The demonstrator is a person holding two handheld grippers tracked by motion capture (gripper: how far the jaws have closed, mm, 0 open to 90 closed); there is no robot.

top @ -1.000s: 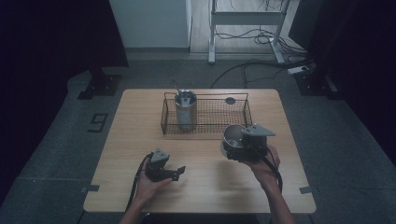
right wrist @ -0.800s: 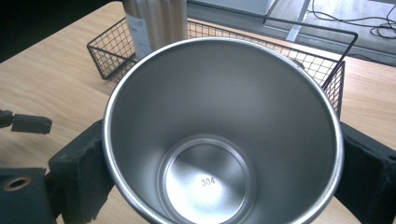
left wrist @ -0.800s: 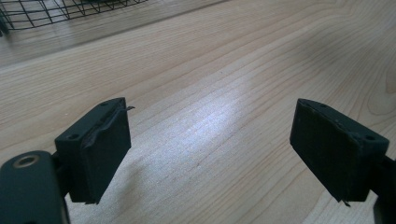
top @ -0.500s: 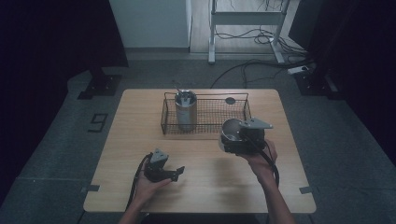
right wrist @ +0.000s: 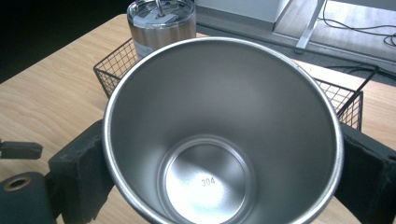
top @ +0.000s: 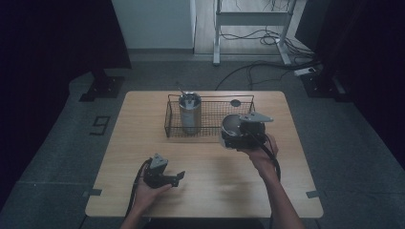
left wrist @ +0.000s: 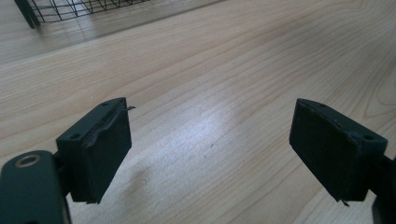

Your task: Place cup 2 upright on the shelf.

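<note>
Closest to you, your left gripper (top: pixel 162 175) sits low on the wooden table (top: pixel 143 143), near the front edge. Its jaws are wide apart and hold nothing. In the left gripper view you see just bare wood between them, with a corner of the wire basket (left wrist: pixel 70 9) far off at the top.

A bit farther out, your right gripper (top: pixel 241 133) is lifted up over the table, just in front of the wire basket (top: pixel 210 117). Its jaws are squeezed on a shiny steel cup (right wrist: pixel 219 135), one pad on each side of it. The cup is empty. Its open mouth faces the gripper's camera, so you can look right down to the bottom, where "304" is stamped.

Farther still, a lidded steel tumbler (top: pixel 189 112) stands up straight in the left end of the basket. The right end of the basket looks free.

That is the part that matters most, I think. The cup is held by your right hand, and the free end of the basket lies just past it, a little behind. Your right hand is much nearer to that spot than your left.
</note>
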